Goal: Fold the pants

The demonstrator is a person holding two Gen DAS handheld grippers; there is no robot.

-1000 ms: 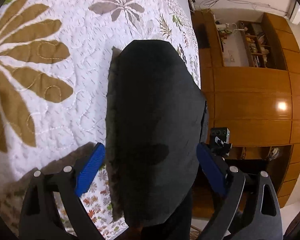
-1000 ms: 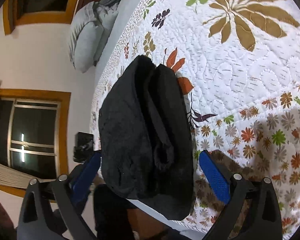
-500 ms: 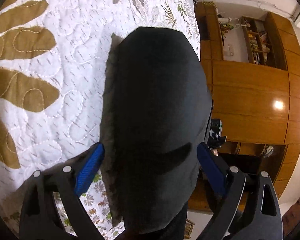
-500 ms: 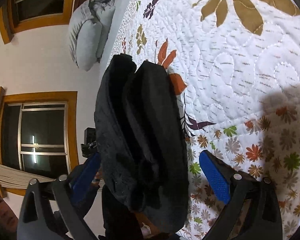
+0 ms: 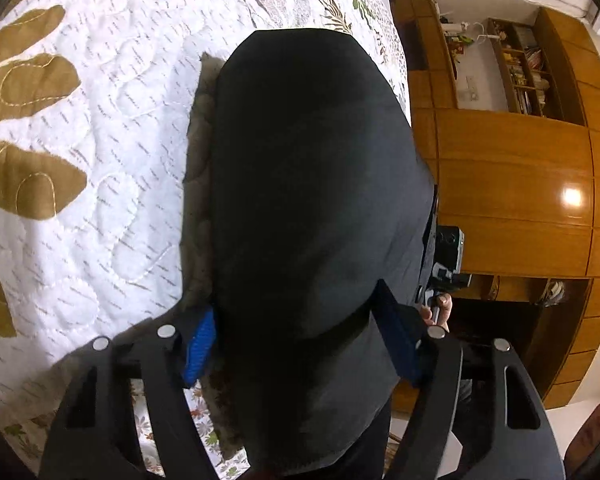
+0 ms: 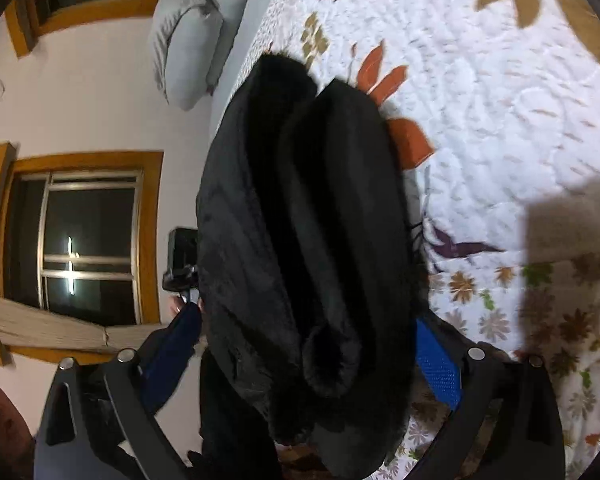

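The black pants (image 5: 308,208) lie folded in a thick bundle near the edge of the bed quilt (image 5: 100,160). In the left wrist view my left gripper (image 5: 300,344) straddles the near end of the bundle, its blue pads pressed against both sides. In the right wrist view the pants (image 6: 308,240) show stacked folds, and my right gripper (image 6: 312,344) has its blue pads closed against both sides of that end. Both grippers are shut on the pants.
The white quilt (image 6: 500,120) has brown leaves and small flowers. A wooden wardrobe (image 5: 512,184) stands past the bed edge. Grey pillows (image 6: 188,40) and a window (image 6: 88,240) are on the right gripper's side. Each view shows the other gripper's camera beyond the bundle.
Both grippers moved forward onto the bundle's ends and their jaws closed from wide open to gripping the pants.
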